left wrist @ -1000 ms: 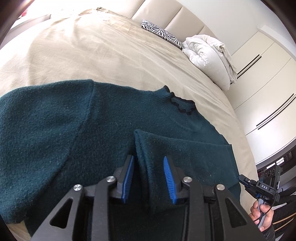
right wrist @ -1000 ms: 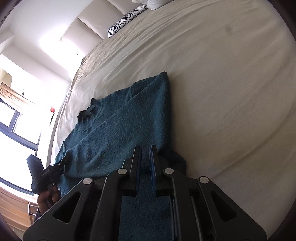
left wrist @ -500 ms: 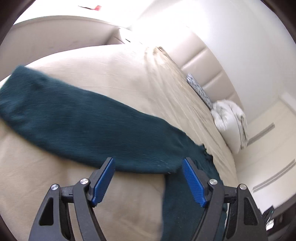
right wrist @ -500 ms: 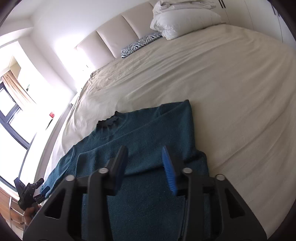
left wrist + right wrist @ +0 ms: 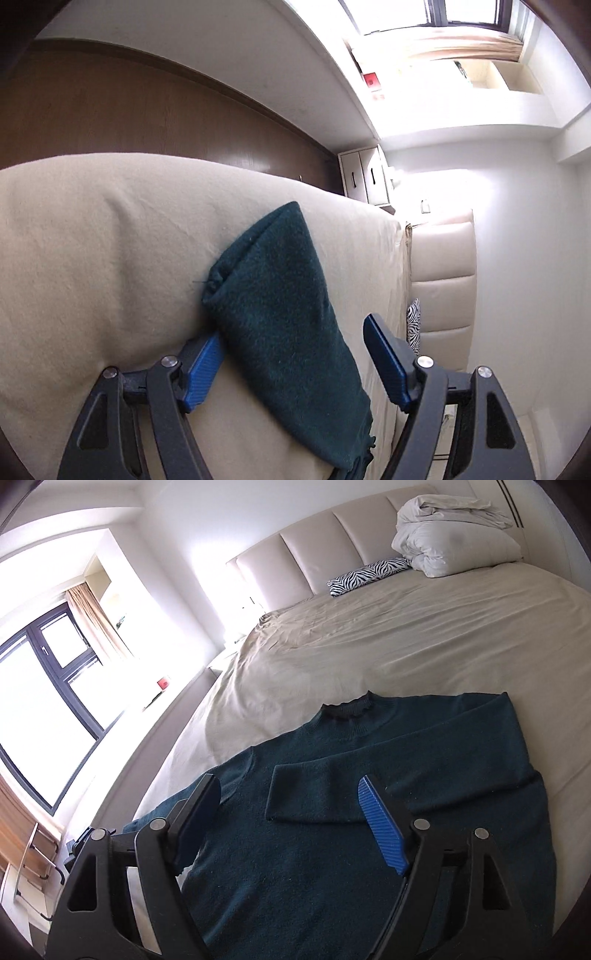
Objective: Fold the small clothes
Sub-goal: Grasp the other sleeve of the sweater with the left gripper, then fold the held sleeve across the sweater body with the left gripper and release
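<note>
A dark green sweater (image 5: 369, 830) lies face up on the beige bed sheet (image 5: 406, 638), collar (image 5: 347, 710) toward the headboard (image 5: 314, 550) at 12 o'clock in the right wrist view. One sleeve (image 5: 388, 775) is folded across the chest, its cuff pointing to 9 o'clock, presumably the first fold of the sequence; the other sleeve (image 5: 284, 314) lies stretched out flat on the sheet, probably the next part to be folded in. The right gripper (image 5: 291, 819) hangs above the sweater's lower body, tilted downward, its jaws opening with only air between them; the folded sleeve shows below the gap, untouched. The left gripper (image 5: 295, 363) points down along the outstretched sleeve toward its cuff at 11 o'clock, rolled so that the room appears sideways; its jaws stand well apart on either side of the sleeve, which lies between them without visible pressure from either blue pad (image 5: 386, 362). A striped pillow (image 5: 369, 574) and a white duvet (image 5: 454, 535) rest at 1 o'clock, well apart from the sweater.
</note>
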`<state>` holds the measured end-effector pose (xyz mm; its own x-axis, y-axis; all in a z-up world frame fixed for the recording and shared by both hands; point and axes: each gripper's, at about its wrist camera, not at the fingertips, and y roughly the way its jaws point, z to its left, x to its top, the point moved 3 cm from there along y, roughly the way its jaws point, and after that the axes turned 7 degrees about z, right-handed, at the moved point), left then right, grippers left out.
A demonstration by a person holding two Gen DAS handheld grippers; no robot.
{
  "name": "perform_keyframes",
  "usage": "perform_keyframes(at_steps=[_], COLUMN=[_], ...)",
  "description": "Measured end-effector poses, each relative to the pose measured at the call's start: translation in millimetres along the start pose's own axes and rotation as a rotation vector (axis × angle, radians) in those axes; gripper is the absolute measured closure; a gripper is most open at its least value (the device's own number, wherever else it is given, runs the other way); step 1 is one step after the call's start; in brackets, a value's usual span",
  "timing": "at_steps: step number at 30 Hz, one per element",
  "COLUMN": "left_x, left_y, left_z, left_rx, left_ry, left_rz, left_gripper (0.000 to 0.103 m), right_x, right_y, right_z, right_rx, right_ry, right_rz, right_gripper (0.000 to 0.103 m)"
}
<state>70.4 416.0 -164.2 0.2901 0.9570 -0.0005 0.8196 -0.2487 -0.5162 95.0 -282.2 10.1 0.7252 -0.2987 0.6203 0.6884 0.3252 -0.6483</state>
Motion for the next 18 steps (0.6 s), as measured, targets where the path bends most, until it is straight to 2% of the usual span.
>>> perform_keyframes(at_steps=[2,3,4,7,9,14,16,18], left_x=[8.5,10.8,11.2,2.8,-12.2,-83.1,-128.8,-188.0], left_y=[2.2,4.3,8.2,23.5,26.5,57.1,73.3,91.5], left_z=[2.7,4.5,6.4,-1.7,-23.0,-107.0,-145.5,-177.8], left_rx=[-0.031,-0.032,-0.020,0.004,0.013,0.019,0.034,0.070], left_ry=[-0.033,-0.042,-0.050,-0.009,0.094,0.385,0.563,0.794], left_rz=[-0.040,-0.052,-0.050,-0.001,0.015,0.101,0.142,0.191], left_gripper=[0.033,0.045,0.064,0.096,0.096,0.095,0.095,0.095], right_x=[-4.0,-5.7,-7.3,-10.5,-12.1,-14.6,-14.2,-12.7], right_y=[-0.2,0.8,1.0,4.6,9.1,10.9,10.1,12.1], right_z=[3.2,2.4,-0.1,-15.3,-24.9,-46.7,-55.9,-67.4], right_rx=[0.006,0.004,-0.003,0.003,-0.005,-0.005,0.001,0.016], right_ry=[-0.004,-0.004,0.002,0.039,0.061,0.104,0.120,0.147], right_rz=[0.007,0.009,0.010,0.022,0.031,0.036,0.040,0.063], right_gripper=[0.026,0.026,0.026,0.026,0.026,0.026,0.026,0.027])
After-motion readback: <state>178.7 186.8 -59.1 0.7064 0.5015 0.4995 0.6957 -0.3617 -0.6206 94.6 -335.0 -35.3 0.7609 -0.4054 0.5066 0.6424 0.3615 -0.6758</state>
